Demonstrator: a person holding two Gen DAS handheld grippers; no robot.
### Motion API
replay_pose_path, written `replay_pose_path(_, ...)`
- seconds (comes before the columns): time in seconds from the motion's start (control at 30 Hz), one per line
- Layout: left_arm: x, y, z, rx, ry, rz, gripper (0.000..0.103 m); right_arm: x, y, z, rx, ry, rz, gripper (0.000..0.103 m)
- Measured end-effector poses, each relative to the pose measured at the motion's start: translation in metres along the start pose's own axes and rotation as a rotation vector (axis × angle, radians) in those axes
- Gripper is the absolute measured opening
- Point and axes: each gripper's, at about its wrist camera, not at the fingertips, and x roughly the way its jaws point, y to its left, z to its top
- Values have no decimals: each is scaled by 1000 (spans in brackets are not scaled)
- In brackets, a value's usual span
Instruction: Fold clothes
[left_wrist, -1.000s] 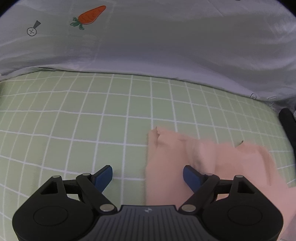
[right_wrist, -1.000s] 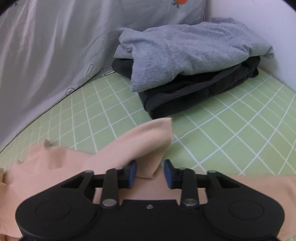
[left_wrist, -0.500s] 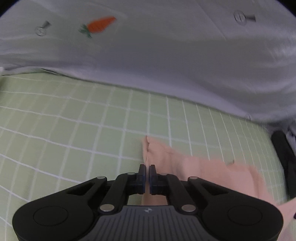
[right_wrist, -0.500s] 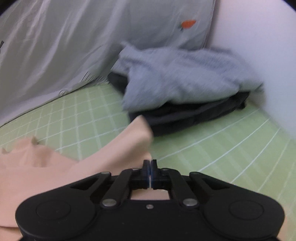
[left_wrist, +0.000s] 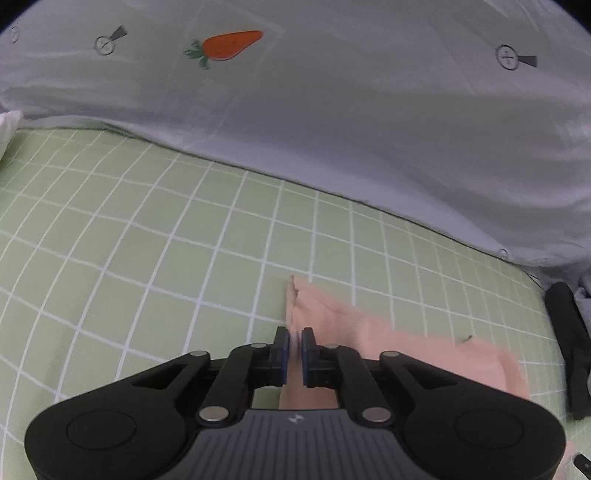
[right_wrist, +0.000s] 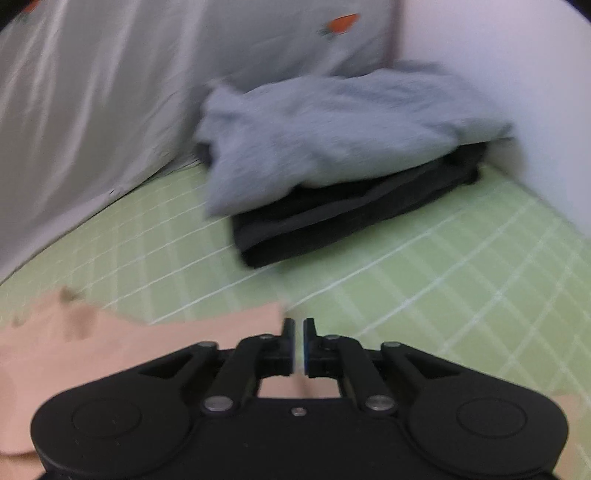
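Garment: thin peach-pink soft cloth garment (left_wrist: 373, 332), lying flat on the pale green mattress sheet with a white grid (left_wrist: 147, 258), near the grey quilt printed with carrots (left_wrist: 332, 129) that bounds the sheet's far side.
Left tongs: my left gripper (left_wrist: 294, 350) has its blue pads a narrow slit apart and easing open; the garment's left edge runs up between them, and they look to be pinching it.
Right tongs: my right gripper (right_wrist: 298, 345) also stands at a narrow gap, easing open. Peach cloth (right_wrist: 147, 343) lies just left of and under the tips; blur hides whether any is caught.
Lie of garment: its long axis runs roughly along the quilt's edge, stretched between my two hands, one end at each.
Pointing: its left corner points toward the quilt.
Nearer hand: neither; each has its own end.
Bystanders: a folded stack, grey knit (right_wrist: 332, 129) over black (right_wrist: 351, 221), sits beyond my right gripper, against the quilt.
Next, I judge: carrying both ends together toward the quilt.
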Motion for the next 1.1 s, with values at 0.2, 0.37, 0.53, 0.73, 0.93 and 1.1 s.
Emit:
replay_pose_path(0.2, 5, -3, -3, 51, 30, -9, 28, 18, 24, 1, -82, 8, 16, 54)
replay_pose_path(0.37, 10, -11, -8, 105, 34, 34, 26, 27, 17, 0, -64, 37, 42, 31)
replay_pose_path(0.53, 12, -23, -9, 172, 20, 137, 9, 9, 8, 5, -57, -13, 99, 3)
replay_pose_path(0.73, 13, -29, -10, 170, 1, 184, 8, -28, -13, 13, -30, -91, -11, 3)
replay_pose_path(0.93, 9, -37, -11, 181, 5, 189, 14, 0, -17, -11, -40, 23, -68, 3)
replay_pose_path(1.1, 4, -28, -1, 104, 18, 165, 39, 6, -15, -14, -46, 37, -68, 5)
